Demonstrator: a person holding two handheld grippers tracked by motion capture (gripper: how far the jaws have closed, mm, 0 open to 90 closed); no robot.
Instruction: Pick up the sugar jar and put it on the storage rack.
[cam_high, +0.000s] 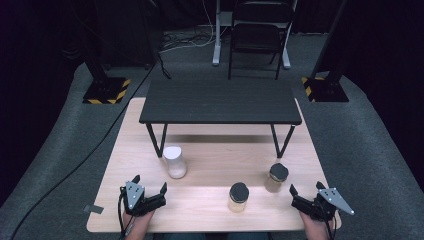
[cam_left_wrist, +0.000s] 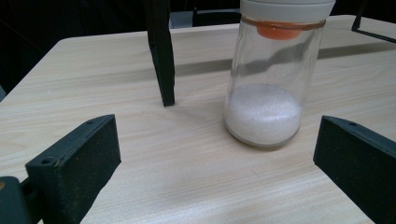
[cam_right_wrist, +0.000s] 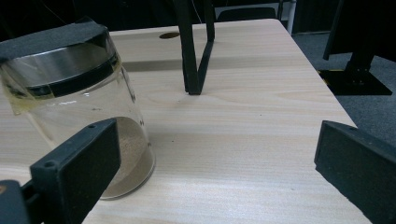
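- The scene read as a start — both grippers rested at the near edge of the table (cam_high: 210, 150), neither yet touching a jar.
- The left gripper (cam_high: 150, 186) stood with its jaws spread wide and nothing between them; in its own view the white-lidded jar (cam_left_wrist: 271, 79) stood ahead and a little to the right, upright, with white grains in its base.
- In the high view that white jar (cam_high: 174, 161) stood near the left leg of the black shelf (cam_high: 220, 102), apart from the gripper.
- The right gripper (cam_high: 306, 189) also had its jaws fully apart and empty; its view showed the right dark-lidded jar (cam_right_wrist: 79, 107) close on the left, just beyond the left jaw and not between the two.
- That jar (cam_high: 276, 178) held brown powder; a second dark-lidded jar (cam_high: 238, 197) stood between the two grippers, near the front edge.
- Judged step: lining up for a first grasp, most likely one jar per hand.
- The next move would call for pushing each gripper forward — the right one shifted leftward too — until the glass sat squarely between the pads, then closing low on the body so the jar stayed upright.
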